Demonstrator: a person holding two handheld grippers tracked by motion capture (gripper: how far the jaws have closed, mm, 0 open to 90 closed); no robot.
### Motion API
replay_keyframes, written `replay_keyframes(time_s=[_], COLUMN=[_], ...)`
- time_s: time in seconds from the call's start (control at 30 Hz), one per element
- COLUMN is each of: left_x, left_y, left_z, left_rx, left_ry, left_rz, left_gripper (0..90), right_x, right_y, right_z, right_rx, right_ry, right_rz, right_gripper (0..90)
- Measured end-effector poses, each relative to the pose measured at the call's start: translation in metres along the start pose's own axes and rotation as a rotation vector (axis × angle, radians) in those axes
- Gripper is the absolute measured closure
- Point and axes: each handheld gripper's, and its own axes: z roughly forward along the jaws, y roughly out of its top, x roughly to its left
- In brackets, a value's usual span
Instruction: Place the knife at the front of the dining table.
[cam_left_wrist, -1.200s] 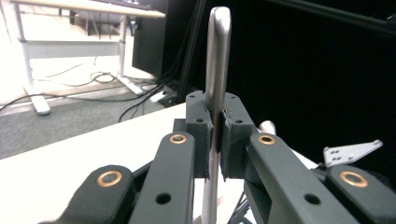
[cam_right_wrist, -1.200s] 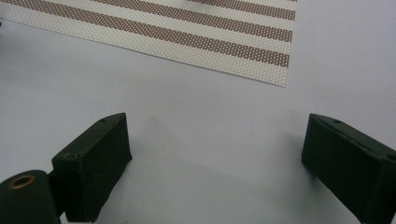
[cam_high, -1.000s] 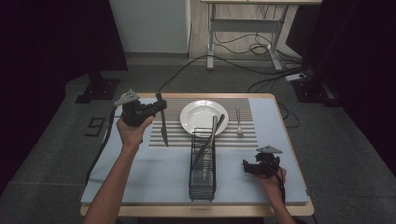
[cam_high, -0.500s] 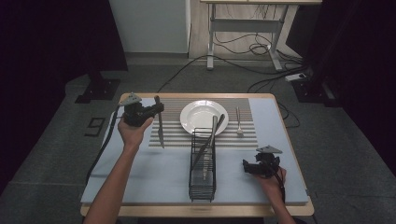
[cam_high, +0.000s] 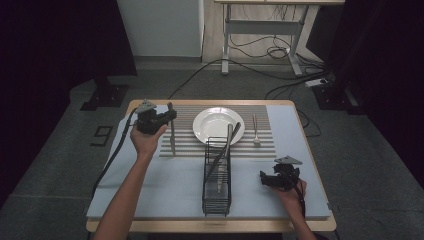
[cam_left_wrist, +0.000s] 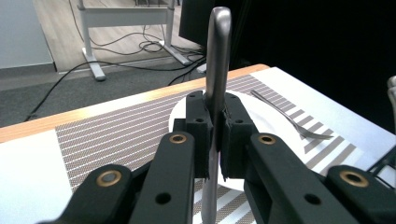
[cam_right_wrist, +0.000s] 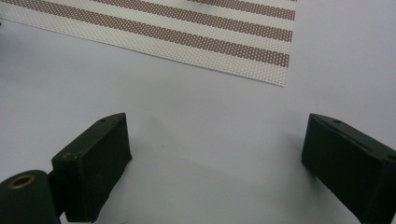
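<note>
A metal table knife (cam_high: 172, 134) hangs nearly upright over the left part of the striped placemat (cam_high: 192, 140), its tip close to the mat. My left gripper (cam_high: 170, 116) is shut on the knife's upper half. In the left gripper view the knife's rounded handle (cam_left_wrist: 217, 56) rises between the closed jaws of my left gripper (cam_left_wrist: 215, 136), with the white plate (cam_left_wrist: 268, 119) and a fork (cam_left_wrist: 292, 120) behind. My right gripper (cam_high: 264, 179) rests low at the table's front right, open and holding nothing. The right gripper view shows my right gripper (cam_right_wrist: 215, 156) spread wide over bare grey table.
The white plate (cam_high: 202, 131) sits mid-mat, with the fork (cam_high: 255, 132) to its right. A black wire rack (cam_high: 217, 176) stands in front of the plate and holds several utensils. The placemat corner (cam_right_wrist: 261, 65) lies just ahead of the right jaws.
My left gripper has shifted a little to the left with the knife, which now hangs more upright. The right gripper has stayed where it was.
</note>
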Motion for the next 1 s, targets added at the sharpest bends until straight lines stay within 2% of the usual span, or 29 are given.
replay_keyframes(time_s=[0.37,0.43,0.47,0.57,0.67,0.77,0.87,1.0], left_x=[0.002,0.004,0.009,0.014,0.020,0.020,0.017,0.015], left_y=[-0.004,-0.005,-0.007,-0.008,-0.012,-0.012,-0.017,-0.018], left_z=[0.007,0.007,0.005,0.002,-0.001,-0.002,0.003,0.006], left_rx=[-0.002,-0.008,-0.021,-0.023,-0.036,-0.027,0.005,0.005], left_ry=[0.002,-0.004,-0.008,-0.006,-0.018,-0.013,-0.011,-0.020], left_rz=[0.010,-0.004,-0.029,-0.042,-0.072,-0.060,-0.036,-0.039], left_gripper=[83.8,83.8,83.8,83.8,83.7,83.4,82.9,83.3], right_x=[0.000,0.000,0.000,0.000,0.000,0.000,0.000,0.000], right_y=[0.000,0.000,0.000,0.000,0.000,0.000,0.000,0.000], right_z=[0.000,0.000,0.000,0.000,0.000,0.000,0.000,0.000], right_rx=[0.001,0.000,0.001,0.000,0.002,0.002,0.002,0.002], right_ry=[0.001,0.000,0.000,0.000,-0.001,-0.001,-0.001,-0.001], right_rz=[0.002,0.003,0.002,0.002,0.003,0.003,0.003,0.003], right_gripper=[7.8,7.9,7.9,7.8,7.8,7.8,7.8,7.8])
